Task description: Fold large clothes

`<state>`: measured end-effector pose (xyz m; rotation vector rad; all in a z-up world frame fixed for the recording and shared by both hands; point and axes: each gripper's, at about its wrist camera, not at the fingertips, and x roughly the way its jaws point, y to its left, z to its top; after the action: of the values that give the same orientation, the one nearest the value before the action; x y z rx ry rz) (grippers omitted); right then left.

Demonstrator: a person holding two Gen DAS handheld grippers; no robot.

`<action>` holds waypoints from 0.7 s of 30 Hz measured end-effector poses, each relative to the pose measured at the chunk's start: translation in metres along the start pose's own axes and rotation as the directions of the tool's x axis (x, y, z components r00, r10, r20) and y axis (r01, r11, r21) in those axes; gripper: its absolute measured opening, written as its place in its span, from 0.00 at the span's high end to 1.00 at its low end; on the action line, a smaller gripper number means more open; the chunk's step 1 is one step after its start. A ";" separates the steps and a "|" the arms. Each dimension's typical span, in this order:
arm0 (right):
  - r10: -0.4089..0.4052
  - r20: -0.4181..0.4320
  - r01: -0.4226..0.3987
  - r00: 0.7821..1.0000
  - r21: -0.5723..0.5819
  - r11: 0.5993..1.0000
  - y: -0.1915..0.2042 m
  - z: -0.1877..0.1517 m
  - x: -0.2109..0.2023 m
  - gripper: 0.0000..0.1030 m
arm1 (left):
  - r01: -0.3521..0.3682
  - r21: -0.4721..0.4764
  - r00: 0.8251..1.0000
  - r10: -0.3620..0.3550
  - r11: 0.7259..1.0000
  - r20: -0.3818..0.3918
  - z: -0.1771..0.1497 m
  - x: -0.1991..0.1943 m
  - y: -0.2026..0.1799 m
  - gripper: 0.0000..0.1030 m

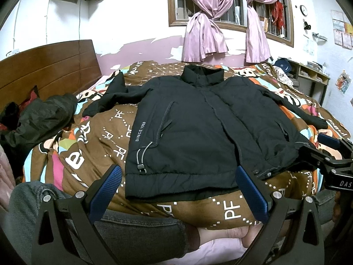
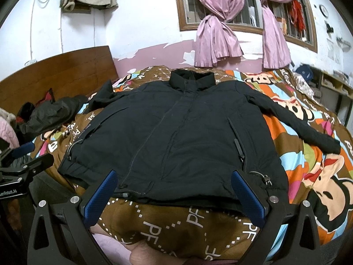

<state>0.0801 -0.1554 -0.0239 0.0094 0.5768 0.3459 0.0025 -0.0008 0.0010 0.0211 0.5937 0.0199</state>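
Observation:
A black zip-up jacket (image 1: 198, 119) lies flat and face up on the bed, collar toward the window, both sleeves spread sideways; it fills the right wrist view too, jacket (image 2: 176, 132). My left gripper (image 1: 178, 181) hovers open just short of the hem's left part, nothing between its blue pads. My right gripper (image 2: 174, 187) is open too, over the hem's right part, empty. In the left wrist view the right gripper (image 1: 331, 150) shows at the right edge beside the hem corner. The left gripper (image 2: 19, 154) appears at the left edge of the right wrist view.
The bed carries a brown cartoon-print quilt (image 1: 88, 145). A crumpled dark garment (image 1: 44, 114) lies by the wooden headboard (image 1: 44, 70). A person's jeans-clad leg (image 1: 132, 227) lies below the left gripper. Pink curtains (image 1: 205, 33) hang at the window; a shelf unit (image 1: 308, 72) stands at the right.

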 end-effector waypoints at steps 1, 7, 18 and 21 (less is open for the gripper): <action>-0.002 0.000 0.002 1.000 0.013 1.000 -0.005 0.003 0.003 0.00 | -0.001 -0.007 1.000 0.001 1.000 0.000 0.001 0.001 -0.002 0.02; -0.050 0.041 0.048 0.998 0.046 0.998 -0.021 0.027 -0.008 0.00 | -0.113 0.013 0.993 0.113 0.994 -0.021 0.023 0.009 -0.005 0.02; -0.120 0.143 0.126 0.982 -0.032 0.992 -0.054 0.110 -0.018 0.00 | -0.163 0.055 0.984 0.158 0.985 0.085 0.070 0.015 -0.009 0.02; -0.127 0.152 0.135 0.980 -0.041 0.990 -0.065 0.131 -0.014 0.00 | -0.176 0.088 0.979 0.165 0.981 0.121 0.087 0.022 -0.018 0.02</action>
<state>0.1607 -0.2100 0.0868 -0.0514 0.4173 0.2296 0.0698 -0.0195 0.0608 0.1676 0.4780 0.1551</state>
